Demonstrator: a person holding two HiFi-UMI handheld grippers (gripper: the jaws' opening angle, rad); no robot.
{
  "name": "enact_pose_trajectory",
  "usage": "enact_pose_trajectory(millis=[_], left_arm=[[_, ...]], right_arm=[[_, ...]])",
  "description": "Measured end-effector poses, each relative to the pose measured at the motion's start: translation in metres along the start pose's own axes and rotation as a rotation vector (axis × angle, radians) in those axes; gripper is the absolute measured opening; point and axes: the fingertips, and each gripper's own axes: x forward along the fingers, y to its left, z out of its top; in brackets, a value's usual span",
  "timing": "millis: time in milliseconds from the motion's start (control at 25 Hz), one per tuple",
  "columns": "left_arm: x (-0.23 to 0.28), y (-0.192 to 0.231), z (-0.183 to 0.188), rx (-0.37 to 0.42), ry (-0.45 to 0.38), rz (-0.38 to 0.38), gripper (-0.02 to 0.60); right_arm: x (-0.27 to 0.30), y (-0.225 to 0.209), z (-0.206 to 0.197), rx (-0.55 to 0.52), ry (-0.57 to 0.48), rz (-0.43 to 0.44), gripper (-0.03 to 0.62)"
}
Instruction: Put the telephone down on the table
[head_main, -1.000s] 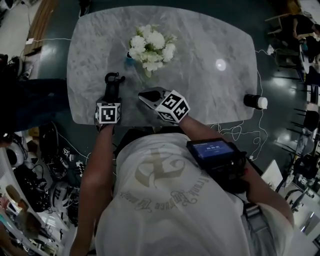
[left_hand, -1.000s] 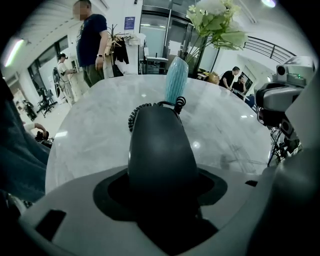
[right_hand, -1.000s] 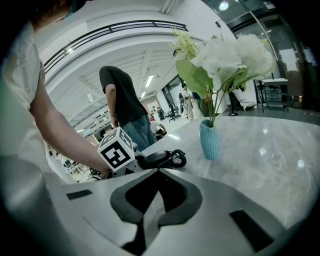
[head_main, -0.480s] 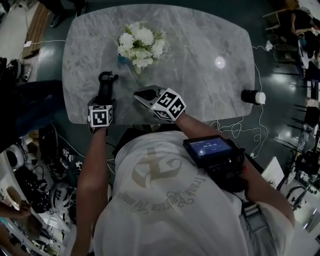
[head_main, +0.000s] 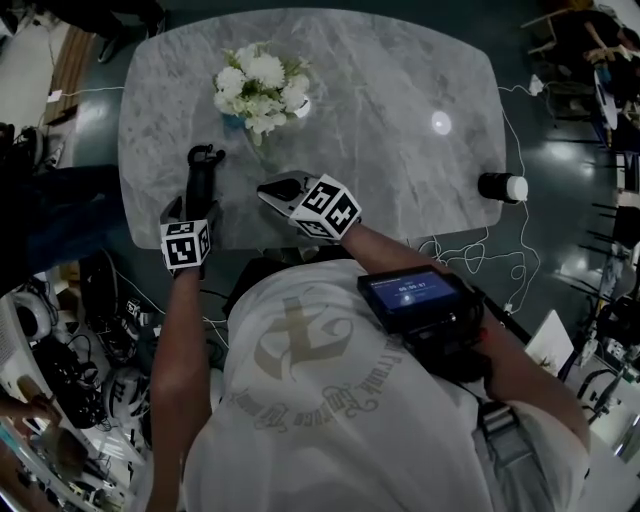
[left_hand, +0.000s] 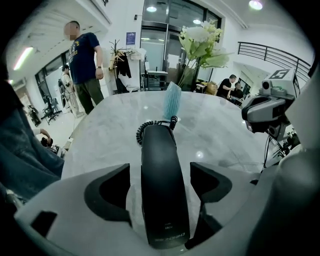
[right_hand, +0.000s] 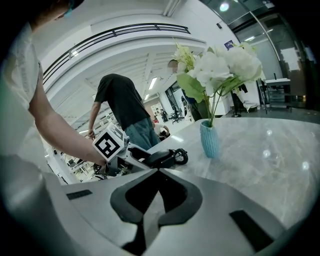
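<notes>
The black telephone handset (head_main: 201, 172) lies on the marble table (head_main: 400, 80) near its front left edge, its coiled cord (left_hand: 143, 128) at the far end. My left gripper (head_main: 196, 203) hangs just over its near end; the jaws have just been opening and now stand wide. In the left gripper view the handset (left_hand: 162, 185) runs between the pads (left_hand: 109, 192) with a gap on each side. My right gripper (head_main: 268, 189) hovers to the right of the handset, shut and empty. Its view shows the handset (right_hand: 159, 158) and my left gripper (right_hand: 131, 154) beyond its tips.
A blue vase of white flowers (head_main: 255, 85) stands on the table behind the handset. A black cylinder with a white cap (head_main: 503, 187) sits beside the table's right edge, white cables (head_main: 470, 262) below it. People stand beyond the table (left_hand: 85, 60). Gear clutters the floor at left (head_main: 90, 340).
My left gripper has drawn back toward me and lifted off the handset, which stays on the table. The right gripper has kept its place beside it.
</notes>
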Motion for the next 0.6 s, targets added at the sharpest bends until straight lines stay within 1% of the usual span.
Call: enact_pose_trajectory(millis=[120, 320, 600], left_arm=[[-0.015, 0.002, 0.001, -0.012, -0.028, 0.031, 0.371], [-0.036, 0.0, -0.006, -0.057, -0.067, 0.076, 0.371], [-0.082, -0.018, -0.004, -0.146, -0.2, 0.103, 0.368]], right_arm=[[-0.001, 0.004, 0.003, -0.016, -0.006, 0.019, 0.015], [0.0, 0.012, 0.004, -0.058, -0.004, 0.065, 0.015], [-0.002, 0.026, 0.006, -0.126, 0.004, 0.141, 0.015]])
